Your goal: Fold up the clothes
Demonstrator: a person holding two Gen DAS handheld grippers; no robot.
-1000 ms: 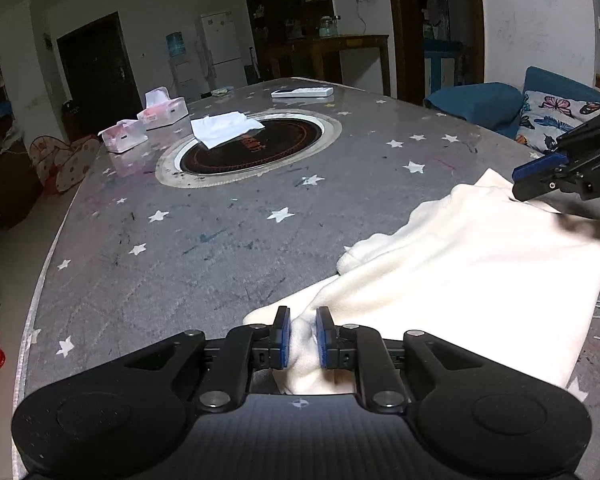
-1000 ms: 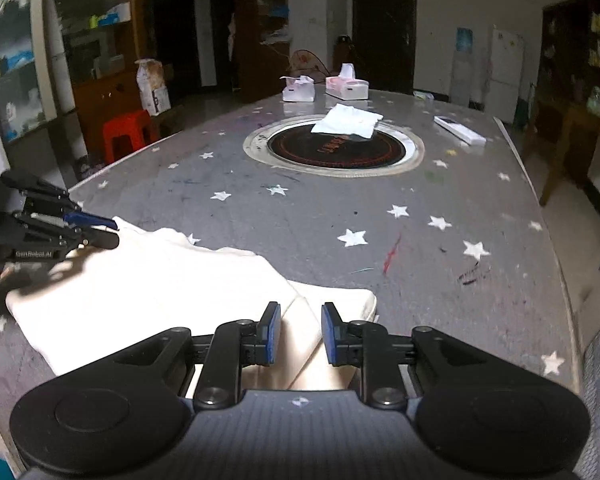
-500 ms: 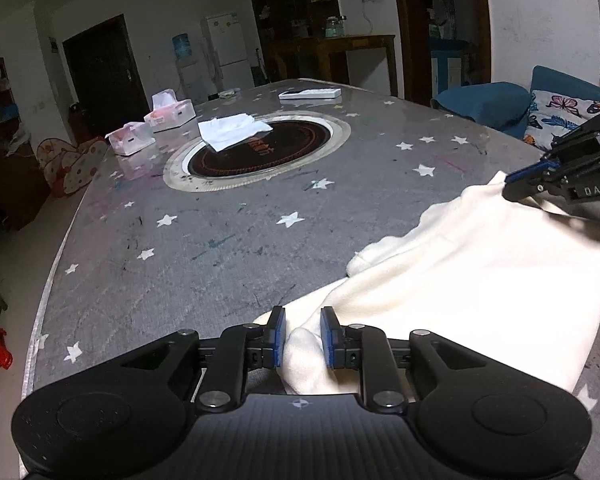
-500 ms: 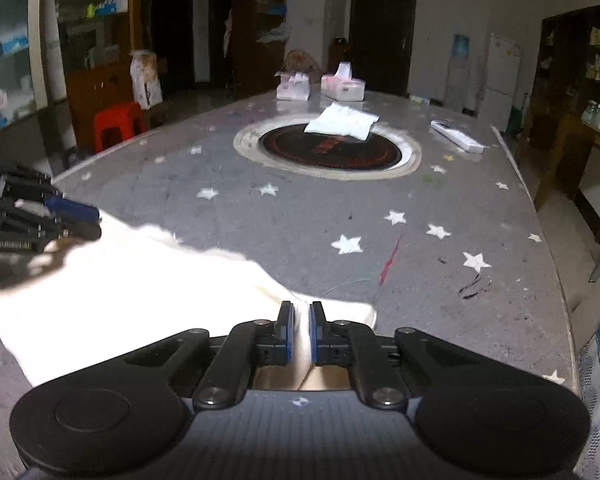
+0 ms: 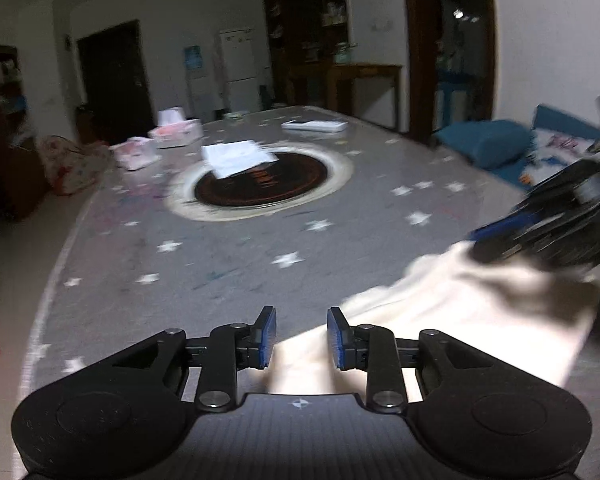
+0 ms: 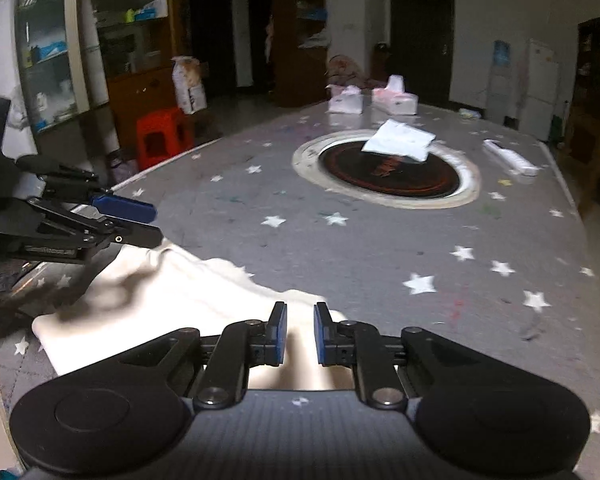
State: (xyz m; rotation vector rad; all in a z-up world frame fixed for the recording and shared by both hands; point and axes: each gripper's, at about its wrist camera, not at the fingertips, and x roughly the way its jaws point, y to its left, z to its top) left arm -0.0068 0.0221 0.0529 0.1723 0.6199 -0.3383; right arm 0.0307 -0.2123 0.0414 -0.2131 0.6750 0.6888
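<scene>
Two tongs (image 5: 302, 336) (image 6: 300, 334) parted, cream garment (image 6: 188, 292) near table edge (image 6: 4, 364)

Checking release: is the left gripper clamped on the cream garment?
No. The left gripper is open, blue pads clear of the cream garment.

Dim room: white walls (image 6: 480, 8), dark doors (image 5: 112, 80), possibly a fridge (image 5: 238, 68), red stool (image 6: 160, 136).
</scene>
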